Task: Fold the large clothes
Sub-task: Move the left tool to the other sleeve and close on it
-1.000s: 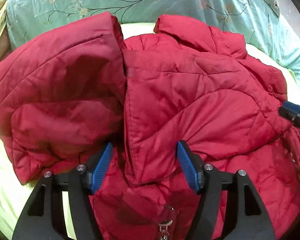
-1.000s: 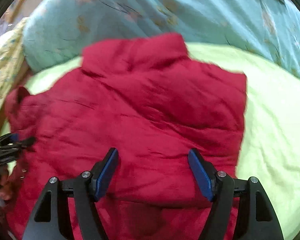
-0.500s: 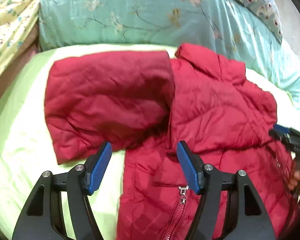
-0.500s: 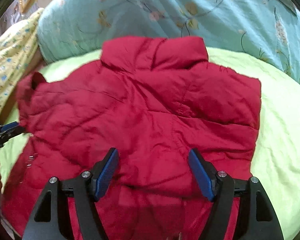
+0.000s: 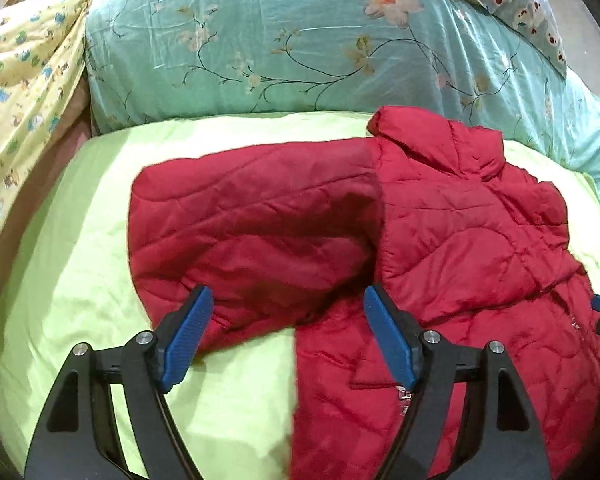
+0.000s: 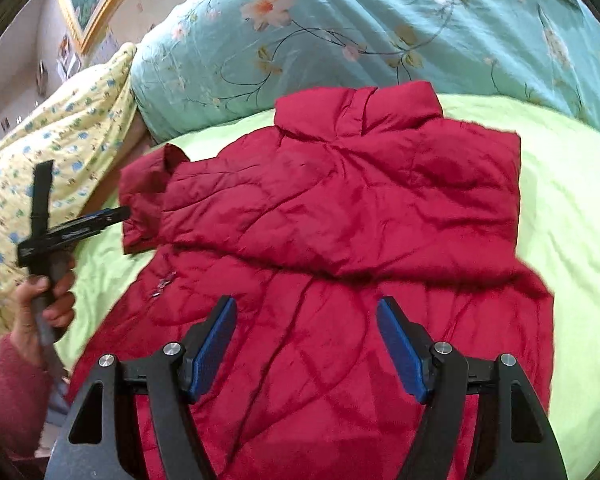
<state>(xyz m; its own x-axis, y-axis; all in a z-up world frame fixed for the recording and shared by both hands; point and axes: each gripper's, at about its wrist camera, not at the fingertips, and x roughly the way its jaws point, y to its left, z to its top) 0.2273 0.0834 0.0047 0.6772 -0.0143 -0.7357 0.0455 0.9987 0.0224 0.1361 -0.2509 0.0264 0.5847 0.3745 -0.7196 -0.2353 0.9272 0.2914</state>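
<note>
The red quilted jacket (image 6: 340,240) lies across the green bed sheet (image 5: 80,280), collar near the far edge by the pillow; puffy, soft and slick, it is best pinched at hem corners. The left gripper (image 5: 288,332), just widened, and the right gripper (image 6: 306,348) gape empty

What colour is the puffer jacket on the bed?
Deep red puffer jacket, clearest in the right wrist view.
</note>
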